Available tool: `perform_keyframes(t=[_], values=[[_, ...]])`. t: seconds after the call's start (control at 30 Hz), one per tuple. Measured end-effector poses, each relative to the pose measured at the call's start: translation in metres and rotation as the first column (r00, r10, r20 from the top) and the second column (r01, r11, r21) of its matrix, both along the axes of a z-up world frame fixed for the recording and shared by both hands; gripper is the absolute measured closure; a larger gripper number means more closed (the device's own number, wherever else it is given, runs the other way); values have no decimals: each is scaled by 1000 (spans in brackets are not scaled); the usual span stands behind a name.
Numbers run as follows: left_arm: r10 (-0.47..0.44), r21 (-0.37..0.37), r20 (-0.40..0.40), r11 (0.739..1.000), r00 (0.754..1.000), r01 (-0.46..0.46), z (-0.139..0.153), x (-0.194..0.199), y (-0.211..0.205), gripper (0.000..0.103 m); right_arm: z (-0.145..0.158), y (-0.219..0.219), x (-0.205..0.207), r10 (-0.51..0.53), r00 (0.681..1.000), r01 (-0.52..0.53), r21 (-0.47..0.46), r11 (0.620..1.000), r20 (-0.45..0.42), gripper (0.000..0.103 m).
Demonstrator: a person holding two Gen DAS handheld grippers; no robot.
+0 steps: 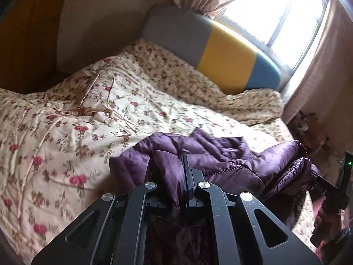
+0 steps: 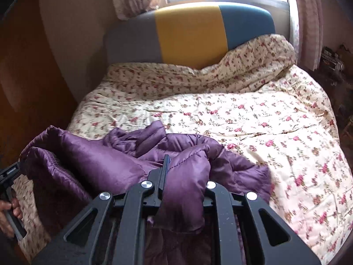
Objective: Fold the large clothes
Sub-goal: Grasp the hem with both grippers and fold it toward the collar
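A purple quilted down jacket lies bunched on the near part of a bed with a floral cover. My left gripper is shut on a fold of the jacket, which fills the space between its fingers. My right gripper is shut on another fold of the jacket; purple fabric bulges between and over its fingers. The right gripper and the hand holding it show at the right edge of the left wrist view. The left gripper shows at the left edge of the right wrist view.
The floral cover spreads over the whole bed, heaped at the far right. A grey, yellow and blue headboard stands under a bright window with pink curtains. A dark wooden wardrobe lines the left side.
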State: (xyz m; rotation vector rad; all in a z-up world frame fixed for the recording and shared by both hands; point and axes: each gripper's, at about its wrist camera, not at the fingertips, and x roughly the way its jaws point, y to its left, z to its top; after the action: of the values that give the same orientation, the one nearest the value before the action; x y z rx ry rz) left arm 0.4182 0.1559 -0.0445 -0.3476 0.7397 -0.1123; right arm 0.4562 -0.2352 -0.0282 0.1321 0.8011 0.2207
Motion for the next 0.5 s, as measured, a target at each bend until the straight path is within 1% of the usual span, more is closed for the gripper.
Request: perform_keyframes(t=[0.07, 0.17, 0.23, 0.27, 0.3, 0.33, 0.37, 0.4, 0.43, 0.47, 0.5], values=[[8, 36, -33, 999, 999, -7, -12, 17, -2, 95, -17, 5, 16, -9, 1000, 8, -17, 1000, -26, 90], [35, 49, -83, 998, 996, -31, -29, 38, 0, 95, -39, 7, 35, -31, 997, 29, -30, 999, -67, 88], [58, 29, -139, 998, 989, -55, -42, 53, 4, 94, -51, 8, 44, -50, 995, 46, -47, 998, -87, 82], [63, 11, -159, 998, 985, -62, -47, 58, 6, 92, -55, 7, 46, -52, 994, 48, -45, 998, -98, 73], [65, -22, -172, 997, 983, -70, -49, 62, 9, 87, -58, 6, 49, -54, 992, 50, -39, 998, -112, 66], [60, -60, -179, 996, 982, -72, -50, 62, 13, 81, -59, 5, 51, -52, 992, 49, -29, 998, -115, 63], [61, -98, -186, 992, 981, -80, -49, 63, 18, 78, -57, 5, 51, -40, 993, 39, -11, 999, -115, 54], [63, -131, -185, 987, 981, -88, -47, 62, 23, 72, -56, 4, 51, -28, 993, 28, 4, 1000, -114, 37], [62, -153, -174, 984, 983, -89, -43, 60, 26, 58, -53, 4, 50, -19, 994, 21, 16, 1000, -108, 29], [70, -165, -153, 982, 986, -95, -39, 57, 30, 48, -48, 4, 48, -15, 995, 17, 19, 1000, -97, 23], [95, -164, -126, 980, 987, -115, -33, 51, 35, 30, -45, 5, 47, -11, 996, 12, 19, 1000, -94, 20]])
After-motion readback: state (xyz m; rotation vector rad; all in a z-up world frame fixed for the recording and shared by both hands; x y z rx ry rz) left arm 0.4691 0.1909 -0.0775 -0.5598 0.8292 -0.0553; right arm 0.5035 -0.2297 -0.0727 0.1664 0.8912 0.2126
